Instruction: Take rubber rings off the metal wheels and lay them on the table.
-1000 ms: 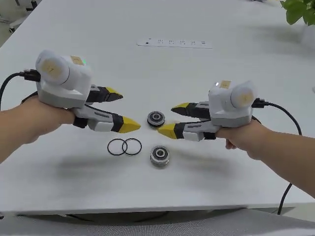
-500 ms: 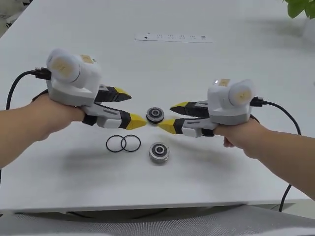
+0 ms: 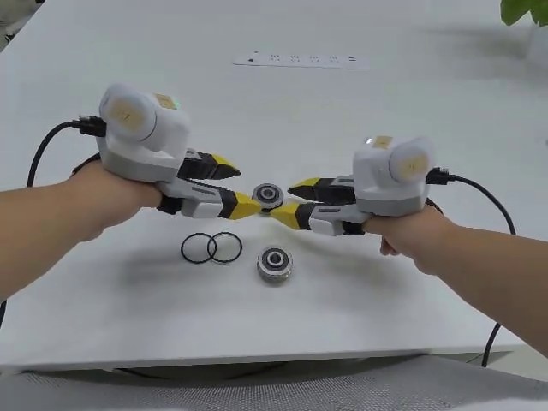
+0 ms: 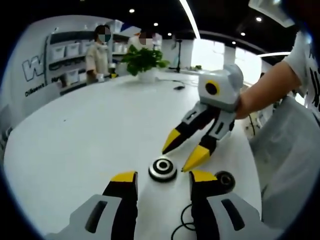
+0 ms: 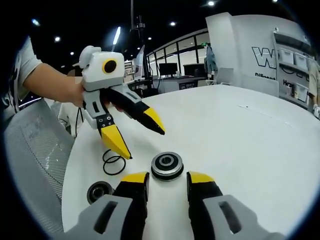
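Between the two grippers, near the middle of the white surface [image 3: 360,321], the far wheel [image 3: 268,195] lay flat with its bore pointing straight up; being round, it had no long axis. We saw the left gripper [image 3: 244,188] reach in from the left and the right gripper [image 3: 284,199] from the right. Each had its jaws well parted and held nothing. Their yellow tips sat just beside the wheel's rim, but we could not tell whether any tip touched it. In both gripper views the wheel lay just ahead of the gap between that gripper's own jaws. We could not tell whether a ring sat in its groove.

Nearer to us, the near wheel [image 3: 275,263] also lay flat, bore up. Just to its left, two black rings [image 3: 211,248] lay flat side by side, touching, in a row running left to right.

A power strip [image 3: 301,60] lay at the far edge, its markings too small to read. On the wall we read a large "W" [image 5: 262,56]; the smaller line beneath was blurred. White bins [image 4: 65,50] stood on shelves [image 4: 55,65], contents hidden. A white pot [image 4: 147,75] held a leafy plant [image 4: 142,57].
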`<state>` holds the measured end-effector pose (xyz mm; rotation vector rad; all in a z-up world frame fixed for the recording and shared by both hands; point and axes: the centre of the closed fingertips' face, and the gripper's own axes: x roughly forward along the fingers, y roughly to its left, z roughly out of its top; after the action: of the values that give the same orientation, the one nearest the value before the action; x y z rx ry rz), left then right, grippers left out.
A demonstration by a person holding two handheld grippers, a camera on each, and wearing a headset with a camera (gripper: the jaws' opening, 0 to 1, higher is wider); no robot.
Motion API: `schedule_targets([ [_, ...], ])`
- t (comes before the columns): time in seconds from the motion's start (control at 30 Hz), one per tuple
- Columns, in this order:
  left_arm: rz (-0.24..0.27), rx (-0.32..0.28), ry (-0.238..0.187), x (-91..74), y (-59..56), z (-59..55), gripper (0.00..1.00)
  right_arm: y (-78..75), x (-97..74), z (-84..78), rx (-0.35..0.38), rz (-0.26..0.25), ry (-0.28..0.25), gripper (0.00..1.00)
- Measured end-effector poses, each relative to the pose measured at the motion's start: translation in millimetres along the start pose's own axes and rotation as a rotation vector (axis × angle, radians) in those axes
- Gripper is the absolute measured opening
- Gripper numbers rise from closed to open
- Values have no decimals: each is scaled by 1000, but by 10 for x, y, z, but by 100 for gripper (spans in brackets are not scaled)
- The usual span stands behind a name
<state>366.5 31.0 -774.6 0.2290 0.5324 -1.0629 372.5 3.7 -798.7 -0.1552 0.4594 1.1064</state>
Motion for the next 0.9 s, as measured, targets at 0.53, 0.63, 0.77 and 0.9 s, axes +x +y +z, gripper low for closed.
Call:
schedule_targets([
  [0.53, -14, 16, 26, 192, -20, -12, 31, 13, 71, -15, 6, -2, -2, 21],
  [0.63, -16, 17, 27, 210, -27, -11, 28, 7, 61, -24, 15, -5, -2, 20],
  [0.77, -15, 14, 25, 231, -31, -2, 25, -2, 52, -35, 19, -10, -2, 19],
  [0.9, -17, 22, 36, 261, -43, -7, 23, 4, 49, -37, 19, -10, -3, 18],
])
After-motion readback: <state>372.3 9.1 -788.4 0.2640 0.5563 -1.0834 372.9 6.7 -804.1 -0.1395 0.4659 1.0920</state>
